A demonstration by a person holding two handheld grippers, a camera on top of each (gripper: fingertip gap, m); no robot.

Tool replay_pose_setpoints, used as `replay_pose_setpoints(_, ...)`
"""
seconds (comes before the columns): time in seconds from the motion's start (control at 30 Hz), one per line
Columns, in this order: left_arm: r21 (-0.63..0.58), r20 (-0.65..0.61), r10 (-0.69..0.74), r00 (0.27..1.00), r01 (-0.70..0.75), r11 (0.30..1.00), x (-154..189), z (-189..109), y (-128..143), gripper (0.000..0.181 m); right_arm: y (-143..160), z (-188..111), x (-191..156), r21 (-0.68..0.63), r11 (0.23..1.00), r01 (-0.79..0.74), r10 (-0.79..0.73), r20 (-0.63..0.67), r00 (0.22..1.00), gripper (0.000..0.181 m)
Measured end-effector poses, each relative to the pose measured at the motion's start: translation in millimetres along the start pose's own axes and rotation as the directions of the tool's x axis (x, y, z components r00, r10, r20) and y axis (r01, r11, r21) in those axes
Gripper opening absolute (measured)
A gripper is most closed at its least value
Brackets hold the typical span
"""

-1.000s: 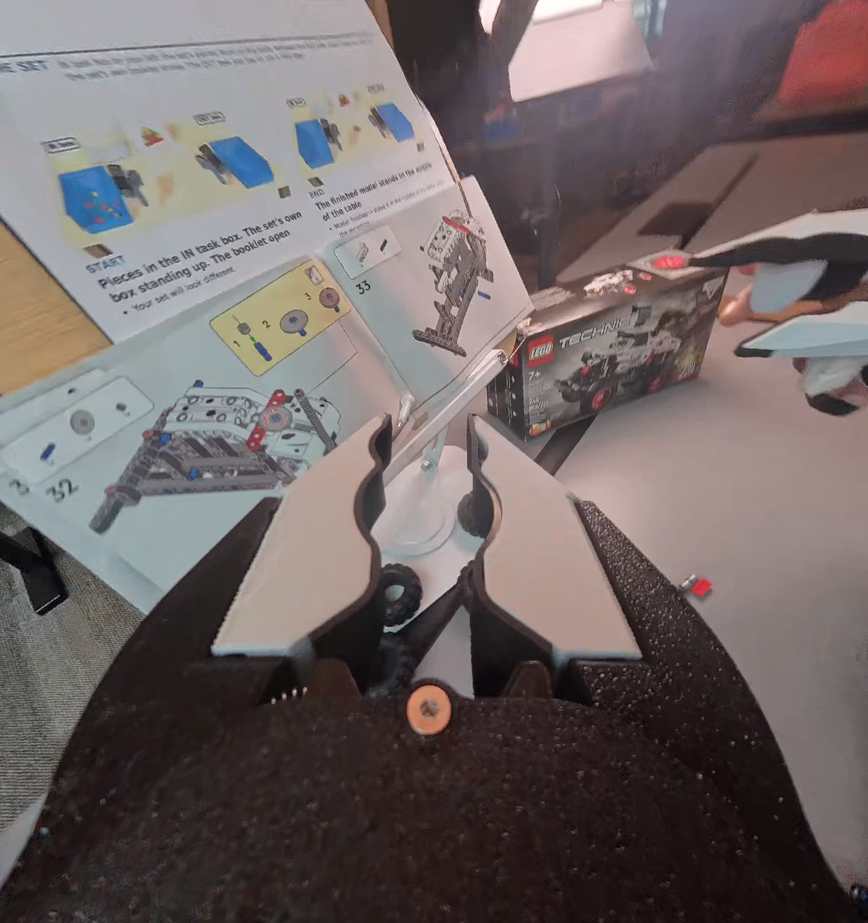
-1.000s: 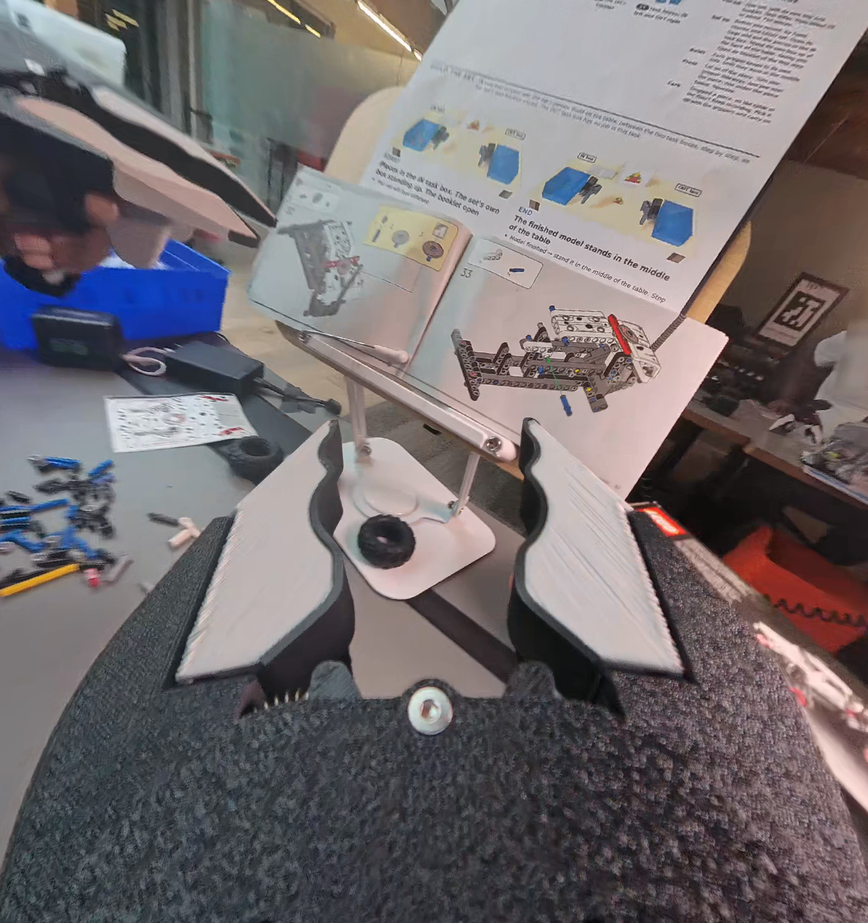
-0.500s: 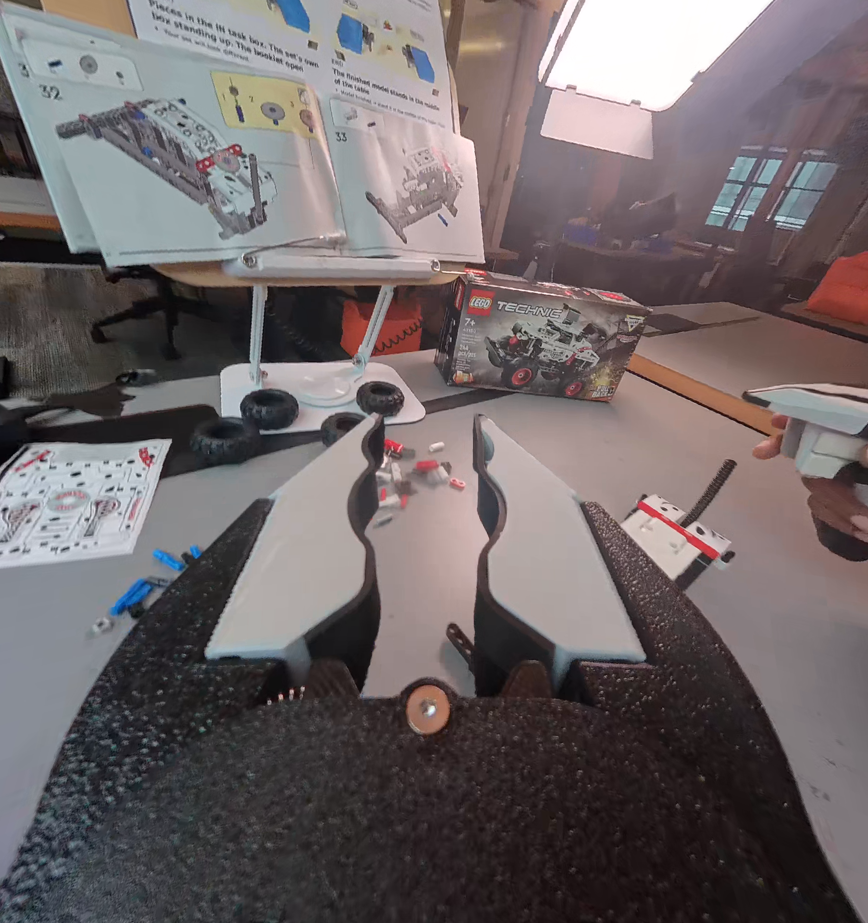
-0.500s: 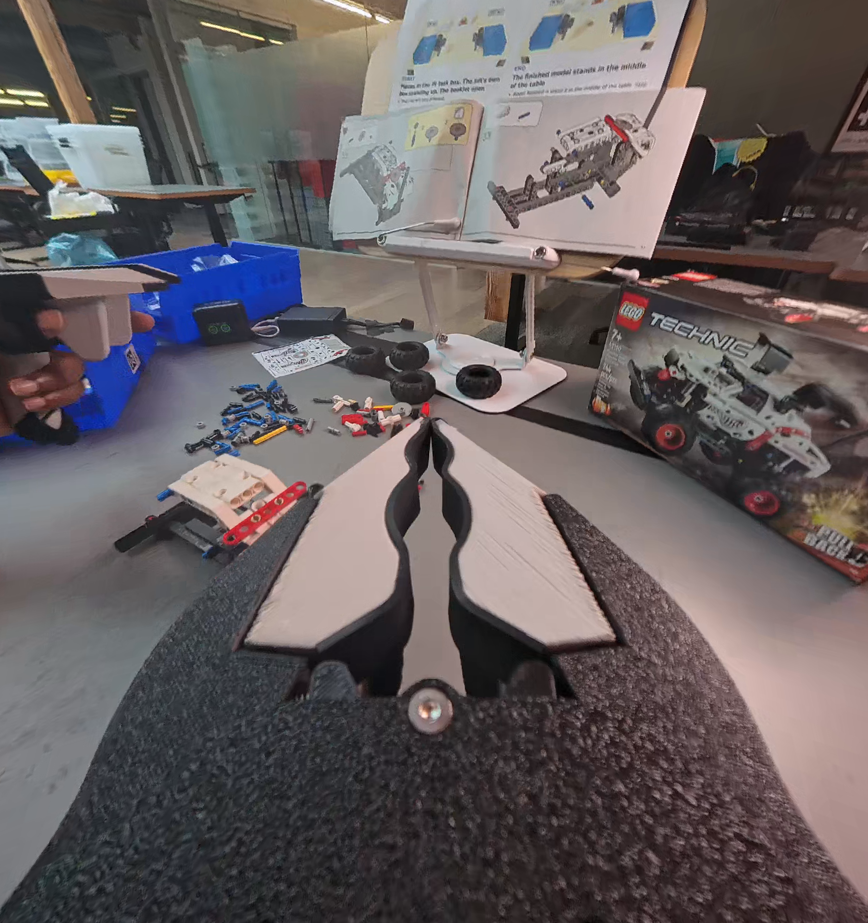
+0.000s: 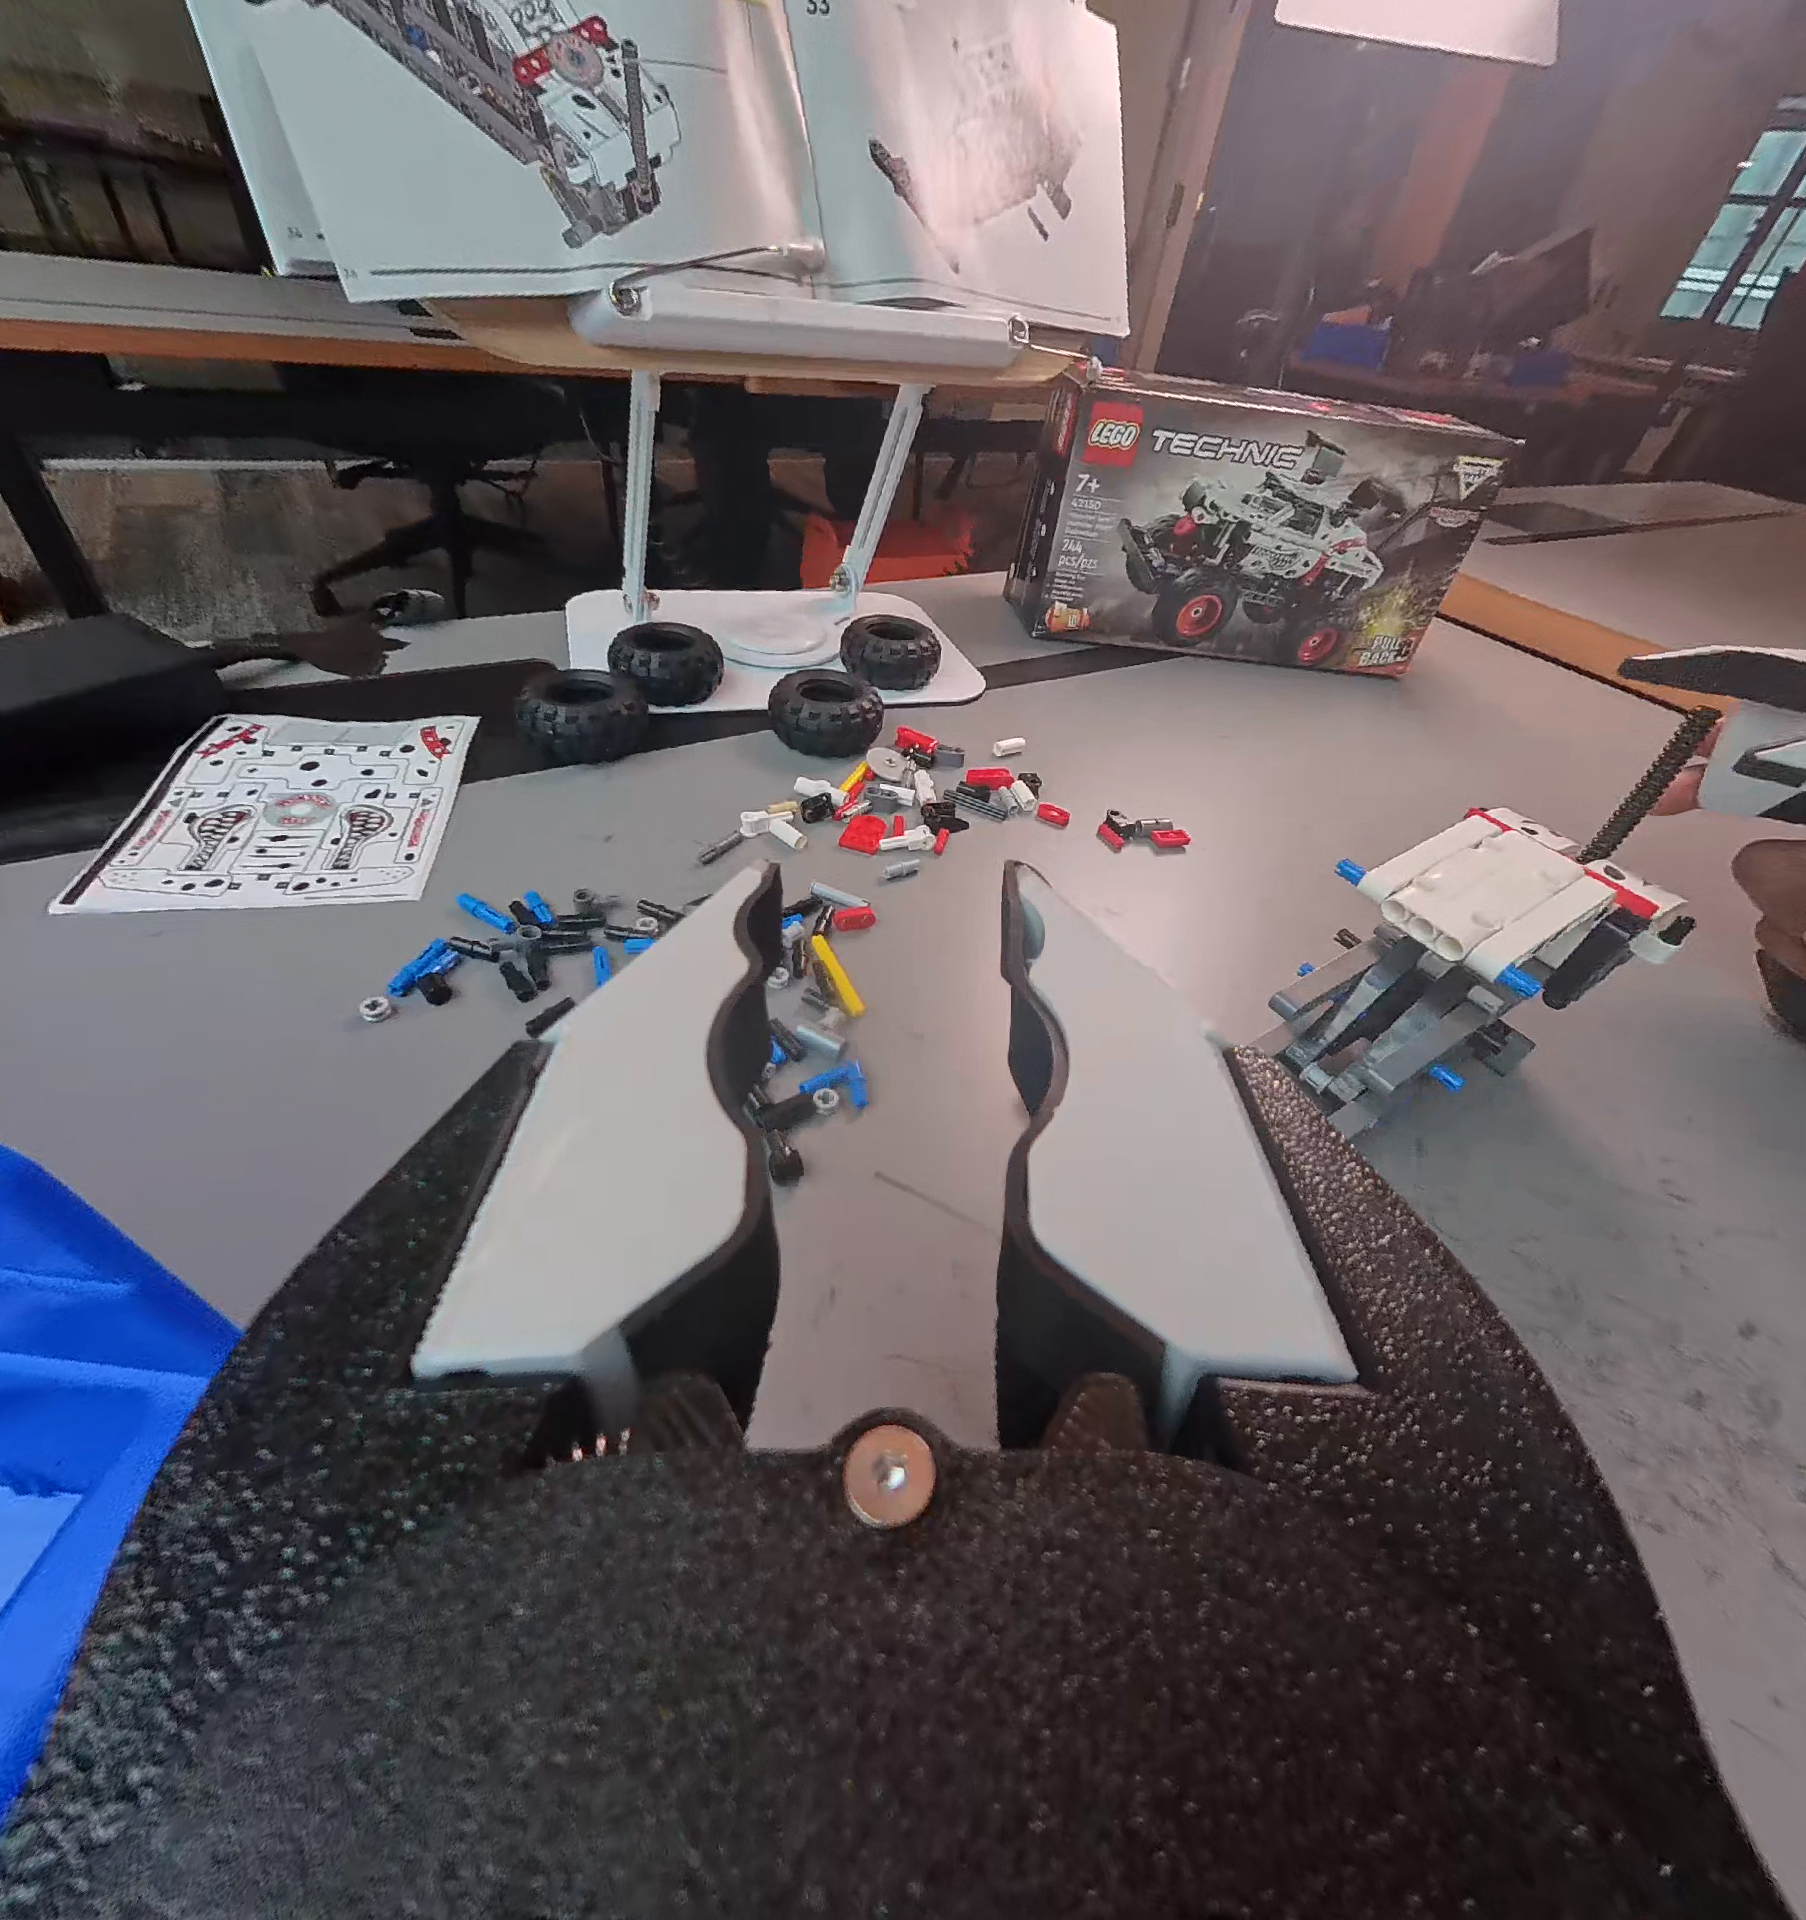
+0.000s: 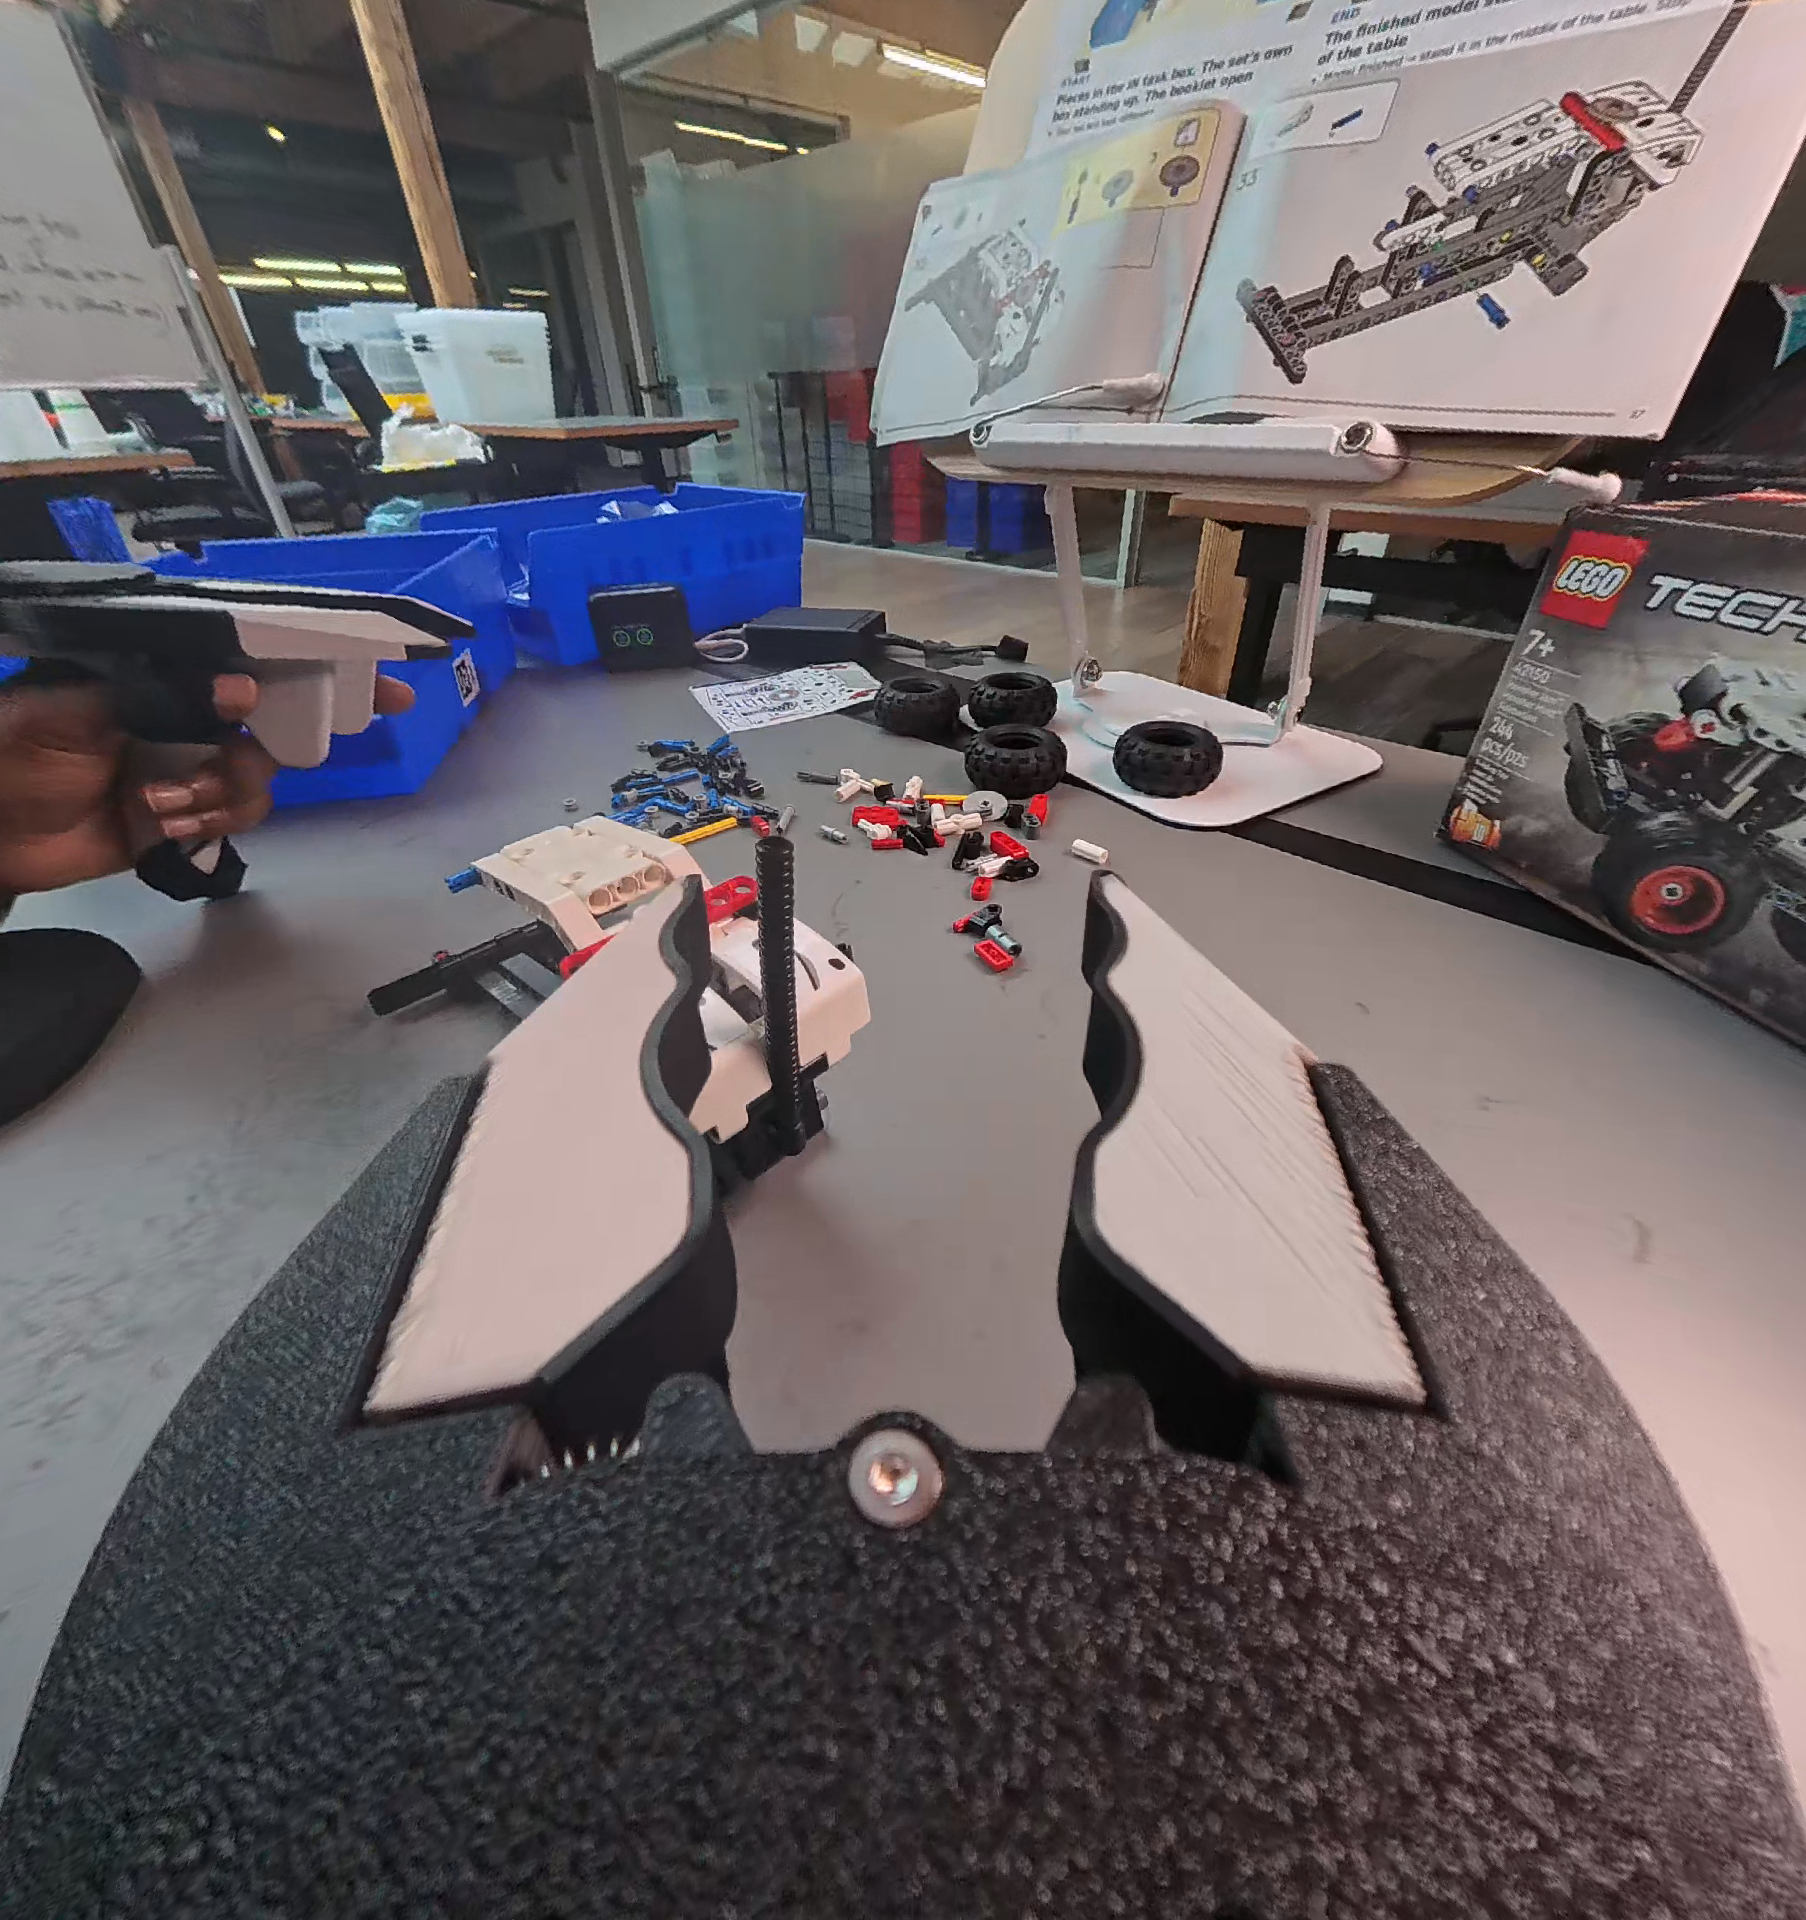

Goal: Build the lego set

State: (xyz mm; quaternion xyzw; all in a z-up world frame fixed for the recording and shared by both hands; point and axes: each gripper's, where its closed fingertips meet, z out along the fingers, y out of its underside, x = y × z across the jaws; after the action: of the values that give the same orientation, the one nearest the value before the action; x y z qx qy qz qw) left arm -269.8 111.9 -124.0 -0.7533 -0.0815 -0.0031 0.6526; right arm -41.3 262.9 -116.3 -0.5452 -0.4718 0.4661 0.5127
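Chassis (image 6: pixel 670 935), half built in white, grey and black bricks, lying on grey worktop (image 6: pixel 1294 1039), long axis running from near right claw (image 6: pixel 888 894) away leftward toward left claw (image 5: pixel 888 883); ribbed black rod (image 6: pixel 779 987) standing upright at its near end. Partly hidden behind right claw's left finger. Both claws empty, gaping wide. Knobbly black tyres (image 5: pixel 660 665) clustered by white booklet stand (image 5: pixel 774 322); loose pins (image 5: pixel 556 935) scattered, too small to sort.
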Motion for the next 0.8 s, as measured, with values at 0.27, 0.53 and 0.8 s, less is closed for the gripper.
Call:
replay_pose_setpoints(0.27, -0.059, -0.023, 0.107, 0.994, -0.108, 0.992, 12.2, 6.4, 12.4, 0.041, 2.0, 2.1, -4.8, 0.001, 1.000, 0.011, -0.011, 0.014, 1.000, 0.071)
replay_pose_setpoints(0.53, -0.056, -0.023, 0.123, 0.992, -0.124, 0.991, 12.3, 7.2, 12.3, 0.038, 7.6, 1.7, -15.1, -0.036, 0.998, 0.060, -0.059, 0.041, 0.997, 0.071)
replay_pose_setpoints(0.8, -0.054, -0.136, 0.099, 0.986, -0.107, 0.993, 32.2, 59.6, -9.9, 0.024, 9.6, 5.0, -17.0, -0.051, 0.996, 0.071, -0.069, 0.030, 0.997, 0.064)
